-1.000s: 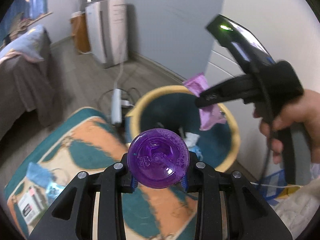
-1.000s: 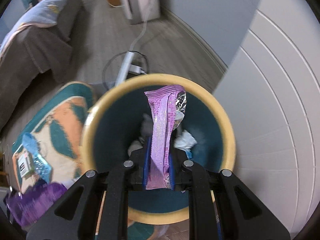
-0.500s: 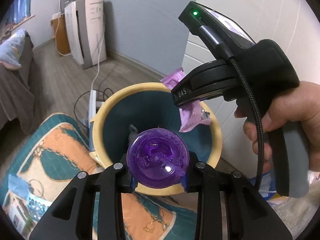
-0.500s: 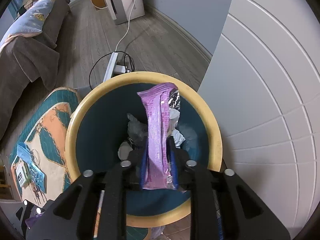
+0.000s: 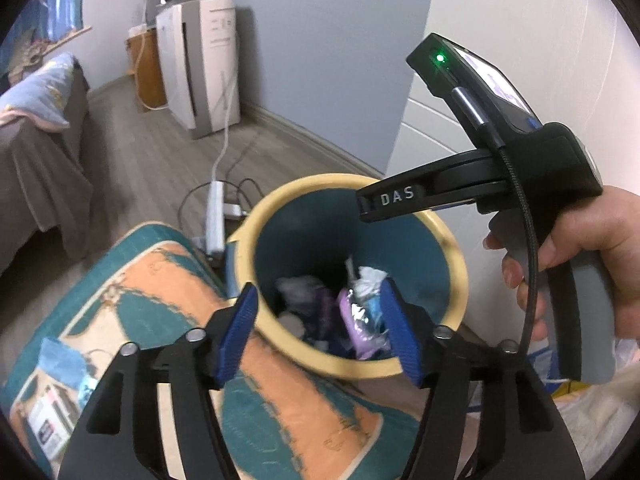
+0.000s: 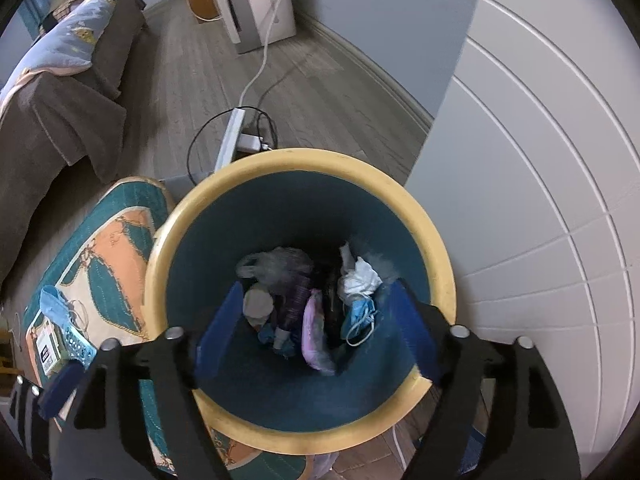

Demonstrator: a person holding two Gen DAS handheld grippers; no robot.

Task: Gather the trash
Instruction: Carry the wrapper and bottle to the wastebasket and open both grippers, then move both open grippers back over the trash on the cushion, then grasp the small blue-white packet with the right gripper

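A round bin with a yellow rim (image 6: 300,156) and teal inside stands on the floor below both grippers. At its bottom lie a purple bottle (image 6: 294,296), a pink-purple wrapper (image 6: 314,332), a white tissue (image 6: 360,276) and a blue mask (image 6: 360,316). My right gripper (image 6: 316,332) hangs over the bin's mouth, its jaws opening with nothing between the blue pads. My left gripper (image 5: 318,336) sits over the bin's near rim (image 5: 260,216), jaws also opening and empty. In the left wrist view the wrapper (image 5: 360,320) shows inside the bin, and a hand (image 5: 580,248) holds the right tool above it.
A teal and orange rug (image 5: 280,400) lies left of the bin, with a blue mask and a small box (image 6: 52,340) on it. A power strip with cables (image 6: 230,140) lies behind the bin. A white panelled wall (image 6: 540,200) is close on the right, a covered sofa (image 6: 60,100) on the left.
Both grippers have opened wide. The purple bottle has left the left gripper and the wrapper has left the right one; both now lie in the bin.
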